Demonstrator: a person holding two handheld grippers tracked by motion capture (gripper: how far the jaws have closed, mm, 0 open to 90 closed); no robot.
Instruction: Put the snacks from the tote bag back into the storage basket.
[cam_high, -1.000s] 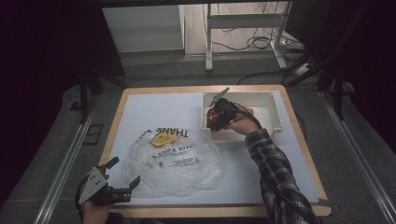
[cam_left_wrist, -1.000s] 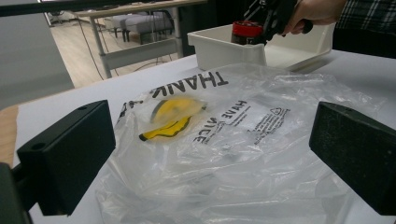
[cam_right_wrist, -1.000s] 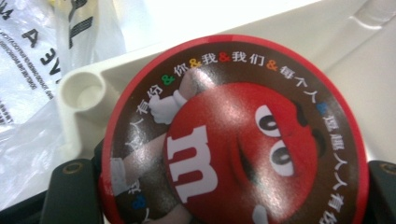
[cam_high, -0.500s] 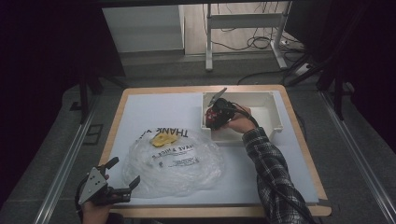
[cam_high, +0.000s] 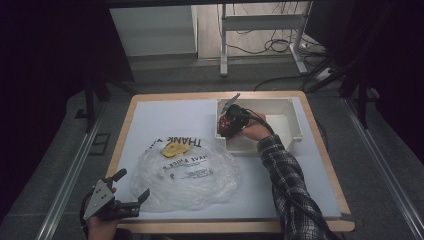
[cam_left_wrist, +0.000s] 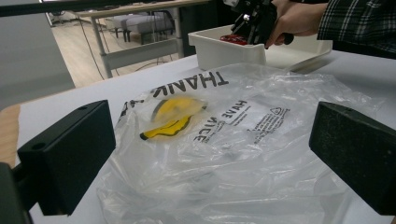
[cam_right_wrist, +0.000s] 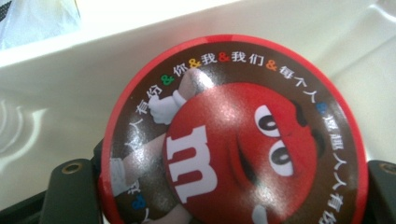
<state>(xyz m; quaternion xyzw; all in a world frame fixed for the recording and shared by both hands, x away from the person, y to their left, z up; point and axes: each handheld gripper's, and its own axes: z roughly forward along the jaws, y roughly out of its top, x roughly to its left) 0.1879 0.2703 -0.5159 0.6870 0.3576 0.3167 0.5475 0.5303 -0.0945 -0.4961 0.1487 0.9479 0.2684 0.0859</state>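
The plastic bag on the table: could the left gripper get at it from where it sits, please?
Probably yes: the left gripper, jaws open, faces the plastic bag with nothing between them.

A clear plastic bag (cam_high: 185, 172) printed with black lettering is lying crumpled on the worktop (cam_high: 165, 112), just ahead of the left fingers, with something yellow (cam_high: 174, 148) sitting inside it.

Lab or test room, set up for recording. A wood-edged table (cam_high: 320, 150) with a white mat stands on grey carpet between metal floor rails (cam_high: 67, 175), with black curtains (cam_high: 50, 45) to both sides. Behind it, a metal-legged desk (cam_high: 260, 22) with loose cables (cam_high: 260, 47) on a wooden floor; the left gripper view shows a grey sofa (cam_left_wrist: 135, 21) further back.
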